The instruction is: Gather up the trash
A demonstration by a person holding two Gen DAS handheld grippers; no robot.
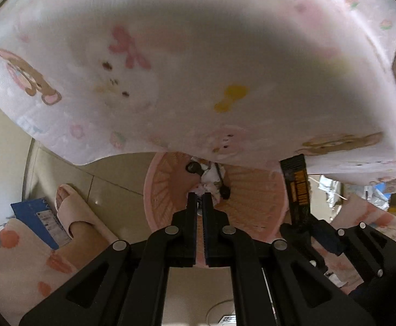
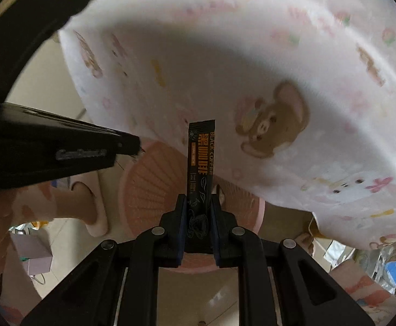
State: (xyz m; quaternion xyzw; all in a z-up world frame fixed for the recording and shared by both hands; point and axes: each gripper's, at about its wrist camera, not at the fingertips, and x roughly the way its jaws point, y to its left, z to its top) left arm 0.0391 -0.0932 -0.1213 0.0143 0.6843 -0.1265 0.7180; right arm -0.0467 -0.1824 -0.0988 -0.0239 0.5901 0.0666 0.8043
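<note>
Coffee sachet (image 2: 201, 163): long, narrow black stick pack, orange lettering reading "BLACK COFFEE" down one edge, orange block characters beside it, faint line drawings of leaves and a cup on the lower half. Stands upright, lower end clamped between the pads of the right gripper (image 2: 198, 203); upper end free, rising in front of the printed cloth. Same sachet seen from the left wrist view (image 1: 297, 187), tilted slightly, above the basket's right rim.

Below it: pink slatted plastic basket (image 2: 143, 187), round, on pale floor tiles. Inside, seen from the left wrist, crumpled white paper and dark bits (image 1: 210, 179).

Left gripper (image 1: 200, 203): fingers nearly together with only a thin gap, nothing seen between them, tips over the basket's middle.

Above both: white cloth (image 1: 198, 68) with cartoon bears, bows and flowers, draped over an edge, filling the upper view.

Left of basket: a foot in a pink slipper (image 1: 73, 212); a blue box (image 1: 39, 221) beside it.
</note>
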